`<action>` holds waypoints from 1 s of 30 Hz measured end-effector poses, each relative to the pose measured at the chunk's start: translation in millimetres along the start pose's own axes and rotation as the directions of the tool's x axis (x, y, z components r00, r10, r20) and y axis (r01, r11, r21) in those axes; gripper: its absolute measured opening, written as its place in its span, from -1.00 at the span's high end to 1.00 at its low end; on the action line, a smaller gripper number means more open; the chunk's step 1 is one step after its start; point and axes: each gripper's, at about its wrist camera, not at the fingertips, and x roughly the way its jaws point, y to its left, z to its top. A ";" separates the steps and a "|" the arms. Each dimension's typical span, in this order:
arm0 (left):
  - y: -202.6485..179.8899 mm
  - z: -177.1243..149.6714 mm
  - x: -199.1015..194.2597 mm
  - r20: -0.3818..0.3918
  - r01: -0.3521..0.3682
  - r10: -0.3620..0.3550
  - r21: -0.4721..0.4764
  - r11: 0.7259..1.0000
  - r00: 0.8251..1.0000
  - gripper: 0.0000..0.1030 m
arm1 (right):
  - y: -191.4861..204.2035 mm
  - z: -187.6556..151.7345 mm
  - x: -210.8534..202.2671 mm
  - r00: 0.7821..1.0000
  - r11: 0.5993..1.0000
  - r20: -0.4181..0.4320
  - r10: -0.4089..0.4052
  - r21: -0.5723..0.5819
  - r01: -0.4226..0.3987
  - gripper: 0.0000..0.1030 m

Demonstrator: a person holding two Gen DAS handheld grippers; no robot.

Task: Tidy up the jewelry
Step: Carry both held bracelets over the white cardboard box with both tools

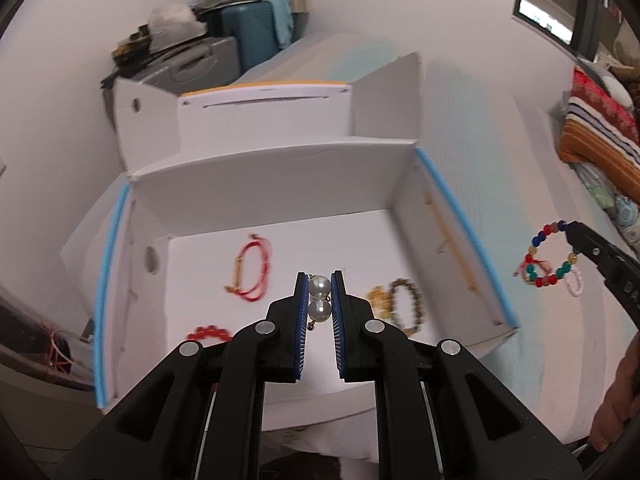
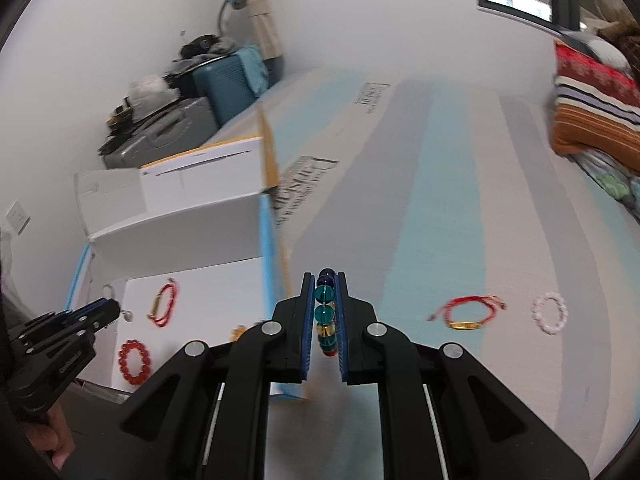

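Observation:
My left gripper (image 1: 319, 286) is shut on a pair of pearl earrings (image 1: 319, 298) and holds them above the open white box (image 1: 280, 184). Inside the box lie a red cord bracelet (image 1: 250, 272), a red bead bracelet (image 1: 208, 334), a yellow bead piece (image 1: 380, 298) and a brown bead bracelet (image 1: 408, 306). My right gripper (image 2: 325, 280) is shut on a multicoloured bead bracelet (image 2: 325, 312), seen hanging in the left wrist view (image 1: 548, 256), right of the box. A red cord bracelet with a gold bar (image 2: 466, 312) and a white bead bracelet (image 2: 550, 314) lie on the striped surface.
The box has blue-edged side walls (image 1: 460, 220) and a raised lid (image 1: 264, 112) behind it. Suitcases (image 1: 224, 44) stand against the far wall. Folded striped blankets (image 2: 596, 116) lie at the right. The surface is a striped sheet (image 2: 440, 200).

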 end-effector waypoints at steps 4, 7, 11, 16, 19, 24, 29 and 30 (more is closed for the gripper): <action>27.3 -2.6 8.6 -0.018 -0.025 0.024 -0.033 0.999 1.000 0.79 | 25.4 -3.1 5.3 1.000 0.999 -0.004 0.022 -0.042 -0.022 0.83; 42.3 -5.2 11.7 -0.026 -0.032 0.031 -0.048 0.998 0.999 0.79 | 39.7 -4.4 5.5 0.999 0.998 0.002 0.034 -0.059 -0.034 0.83; 55.0 -9.1 11.5 -0.030 -0.039 0.038 -0.061 0.997 0.999 0.79 | 57.9 -4.8 4.1 0.998 0.996 0.017 0.057 -0.073 -0.056 0.83; 73.6 -10.7 10.6 -0.033 -0.055 0.052 -0.078 0.995 0.998 0.79 | 80.6 -5.2 6.9 0.996 0.992 0.018 0.086 -0.095 -0.084 0.83; 80.8 -10.2 14.1 -0.040 -0.068 0.064 -0.084 0.994 0.997 0.79 | 92.8 -8.0 15.5 0.996 0.989 -0.001 0.092 -0.115 -0.091 0.83; 90.1 -14.6 26.9 -0.067 -0.083 0.077 -0.094 0.992 0.995 0.79 | 106.0 -14.2 39.4 0.996 0.987 -0.049 0.071 -0.138 -0.077 0.83; 94.9 -22.4 49.8 -0.111 -0.096 0.085 -0.099 0.990 0.990 0.79 | 110.2 -23.4 65.5 0.995 0.986 -0.092 0.038 -0.158 -0.052 0.83; 95.8 -23.9 52.8 -0.117 -0.100 0.088 -0.100 0.990 0.989 0.79 | 110.6 -25.3 70.8 0.994 0.986 -0.103 0.032 -0.162 -0.048 0.83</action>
